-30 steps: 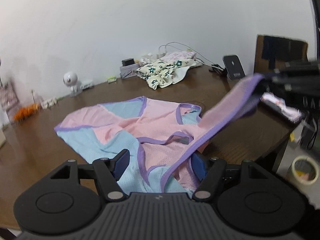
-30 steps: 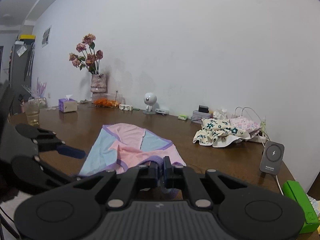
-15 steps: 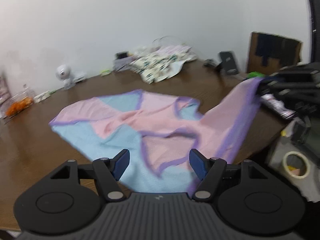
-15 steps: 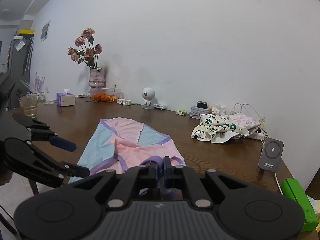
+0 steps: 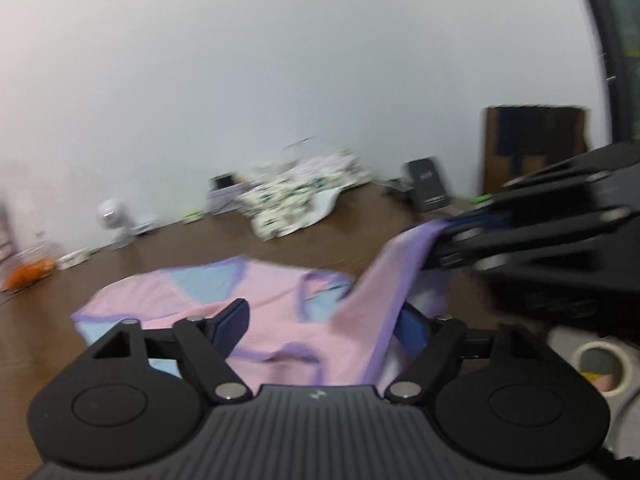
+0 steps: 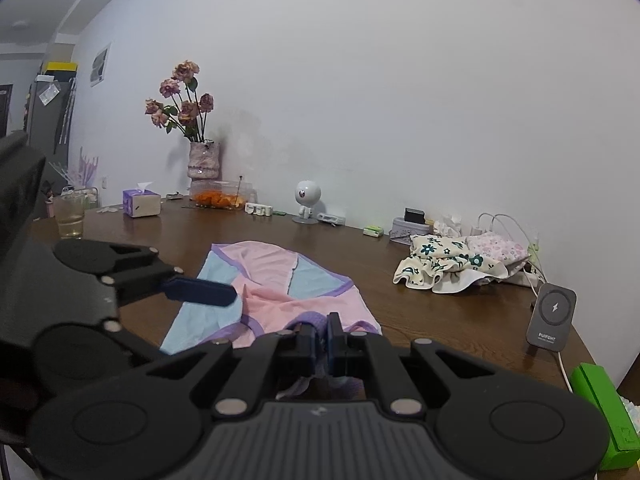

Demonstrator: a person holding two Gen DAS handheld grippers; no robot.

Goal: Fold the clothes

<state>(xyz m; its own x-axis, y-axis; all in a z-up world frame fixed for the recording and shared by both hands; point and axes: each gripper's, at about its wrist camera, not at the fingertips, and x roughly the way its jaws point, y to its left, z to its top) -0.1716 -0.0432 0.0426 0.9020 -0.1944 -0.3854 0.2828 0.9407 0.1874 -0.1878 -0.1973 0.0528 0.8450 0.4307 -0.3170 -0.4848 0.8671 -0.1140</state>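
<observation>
Swung nearer since a second ago, left gripper gapes empty; right gripper pinches pink-and-blue garment hem, lifted off counter; folding unfinished.

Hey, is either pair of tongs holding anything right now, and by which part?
The right tongs are shut on the purple-trimmed edge of the pink and light-blue mesh garment, lifting that near corner. The left tongs are open, holding nothing.
</observation>
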